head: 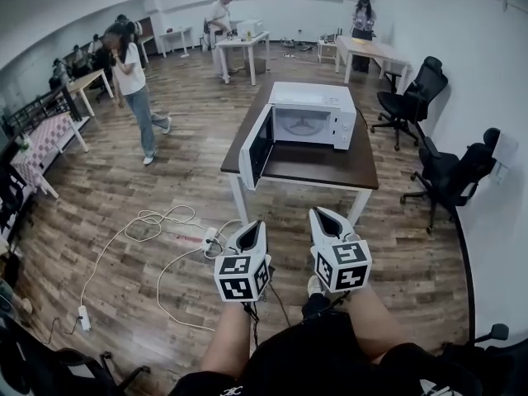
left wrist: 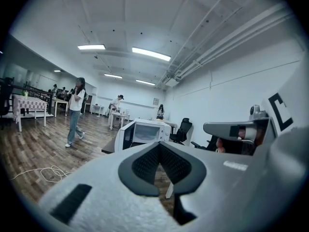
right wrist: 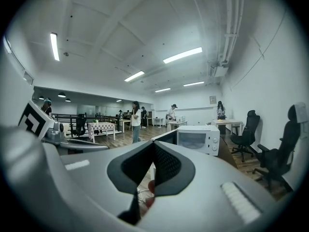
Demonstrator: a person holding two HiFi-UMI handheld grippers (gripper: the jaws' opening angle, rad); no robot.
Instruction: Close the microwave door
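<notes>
Left gripper [head: 252, 225] and right gripper [head: 323, 214], jaws together and empty, sit well short of the microwave [head: 312, 115], presumably ready to push its open door [head: 257, 148].

Bare wooden floor [head: 412, 262] lies between us and the dark brown desk [head: 330, 165]. The open white microwave door [head: 257, 148] overhangs its left edge; black chairs [head: 450, 176] stand right.
</notes>
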